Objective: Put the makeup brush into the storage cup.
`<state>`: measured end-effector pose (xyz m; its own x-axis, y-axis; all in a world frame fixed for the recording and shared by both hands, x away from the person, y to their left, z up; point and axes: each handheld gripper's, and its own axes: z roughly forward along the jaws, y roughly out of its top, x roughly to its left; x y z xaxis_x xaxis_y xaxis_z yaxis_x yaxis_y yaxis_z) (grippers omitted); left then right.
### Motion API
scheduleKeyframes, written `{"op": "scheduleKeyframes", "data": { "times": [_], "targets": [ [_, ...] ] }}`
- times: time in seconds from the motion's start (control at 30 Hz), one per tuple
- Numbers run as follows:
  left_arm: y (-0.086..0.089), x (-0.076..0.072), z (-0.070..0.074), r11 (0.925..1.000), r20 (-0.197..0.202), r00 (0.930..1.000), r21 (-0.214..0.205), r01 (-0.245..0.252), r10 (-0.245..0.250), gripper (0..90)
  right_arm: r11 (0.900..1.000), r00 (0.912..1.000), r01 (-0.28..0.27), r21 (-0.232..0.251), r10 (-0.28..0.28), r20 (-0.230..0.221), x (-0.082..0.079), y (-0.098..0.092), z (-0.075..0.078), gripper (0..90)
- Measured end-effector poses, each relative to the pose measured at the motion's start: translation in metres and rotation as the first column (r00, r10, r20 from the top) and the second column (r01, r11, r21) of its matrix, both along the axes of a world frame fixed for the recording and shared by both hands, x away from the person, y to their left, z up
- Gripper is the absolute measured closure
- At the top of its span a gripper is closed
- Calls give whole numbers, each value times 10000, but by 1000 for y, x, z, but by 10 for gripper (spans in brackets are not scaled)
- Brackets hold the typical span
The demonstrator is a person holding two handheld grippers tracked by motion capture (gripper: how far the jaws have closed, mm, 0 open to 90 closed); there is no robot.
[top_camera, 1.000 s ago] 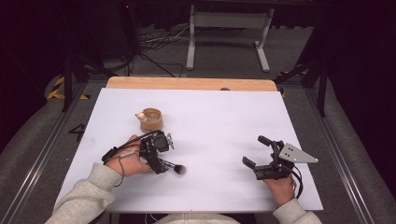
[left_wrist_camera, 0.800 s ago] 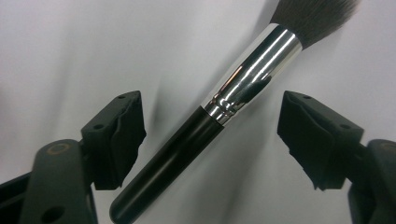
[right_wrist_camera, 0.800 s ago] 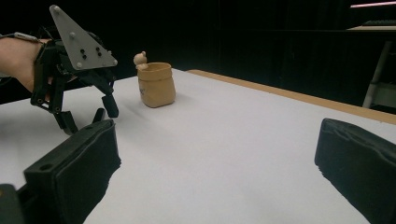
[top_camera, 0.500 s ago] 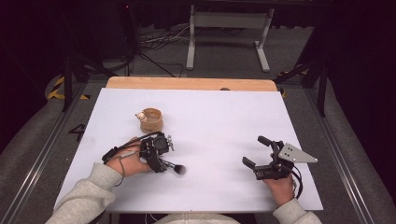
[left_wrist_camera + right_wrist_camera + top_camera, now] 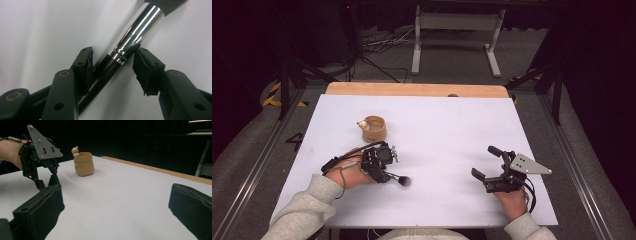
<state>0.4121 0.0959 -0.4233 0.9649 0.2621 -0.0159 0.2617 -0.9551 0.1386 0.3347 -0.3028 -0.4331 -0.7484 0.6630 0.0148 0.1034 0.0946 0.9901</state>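
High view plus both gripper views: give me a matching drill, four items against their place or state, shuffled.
Items:
1. makeup brush
2. tan cup
3. left gripper
4. right gripper

States:
A. jaws wide apart, nothing between them
B. stands upright on the white table, beyond the left gripper
C. jaws around a black handle
D. lies on the table, chrome ferrule, dark bristles

Pairs: 1-D, 2-B, 3-C, 4-A

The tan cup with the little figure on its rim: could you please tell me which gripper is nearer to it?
Left. The left gripper sits just in front of the cup; the right gripper is far across the table.
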Motion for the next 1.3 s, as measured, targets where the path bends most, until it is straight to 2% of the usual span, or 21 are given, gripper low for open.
{"op": "scheduleKeyframes", "data": {
  "times": [0.2, 0.3, 0.53, 0.63, 0.97, 1.13, 1.3],
  "targets": [
    [0, -2, 1, 9998, 112, 9999, 149, 127, -129, 670, 10000, 10000, 1, 18, -1, -29, 0, 0, 0, 0],
    [0, -2, 1, 9990, 100, 9992, 213, 386, -388, 725, 10000, 10000, -1, 6, 1, -27, 0, 0, 0, 0],
    [1, -3, 2, 9983, 97, 9984, 202, 555, -557, 736, 10000, 10000, 1, 13, -1, -54, 0, 0, -1, 0],
    [2, -3, 4, 9988, 187, 9987, 155, 475, -478, 736, 10000, 10000, -6, 15, 6, -54, 0, 0, -1, 0],
    [7, -5, 18, 9982, 507, 9976, -351, 487, -468, 737, 10000, 10000, -4, 30, 4, -84, 0, 0, -1, 0],
    [11, -5, 28, 9957, 679, 9971, -835, 407, -351, 737, 10000, 10000, 2, 33, -2, -83, 0, 0, -1, 0],
    [13, -6, 34, 9878, 759, 9970, -1532, 260, -145, 737, 10000, 10000, -19, 11, 19, -66, 0, 1, -1, 0]
  ]
}}
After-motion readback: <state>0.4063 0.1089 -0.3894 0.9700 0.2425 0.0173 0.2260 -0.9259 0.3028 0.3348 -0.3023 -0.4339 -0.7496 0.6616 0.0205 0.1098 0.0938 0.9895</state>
